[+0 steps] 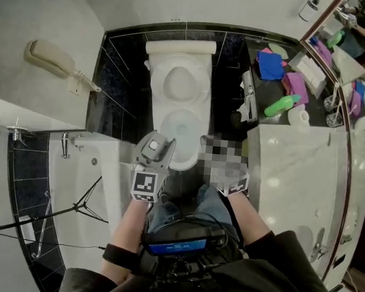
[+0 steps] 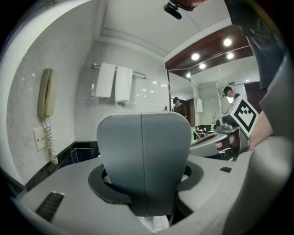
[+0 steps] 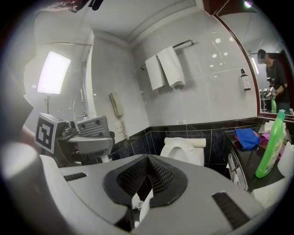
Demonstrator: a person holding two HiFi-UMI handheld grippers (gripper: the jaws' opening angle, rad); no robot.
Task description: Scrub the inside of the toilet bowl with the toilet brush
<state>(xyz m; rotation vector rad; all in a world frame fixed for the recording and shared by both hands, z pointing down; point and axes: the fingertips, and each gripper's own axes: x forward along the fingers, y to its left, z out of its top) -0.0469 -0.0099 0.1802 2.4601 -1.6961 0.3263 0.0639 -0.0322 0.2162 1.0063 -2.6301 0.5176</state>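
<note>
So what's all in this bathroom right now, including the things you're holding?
toilet: one, white, lid up, against the black-tiled wall
wall phone: one, beige, left of the toilet
towels: two, white, on a wall rail
blue cloth: one, on the counter
purple cloth: one, beside the blue one
green bottle: one, on the counter
bathtub: one, white, lower left
tripod: one, black, by the bathtub
left tool: one, grey, jaws together
right tool: one, grey, pads meeting at the tips
</note>
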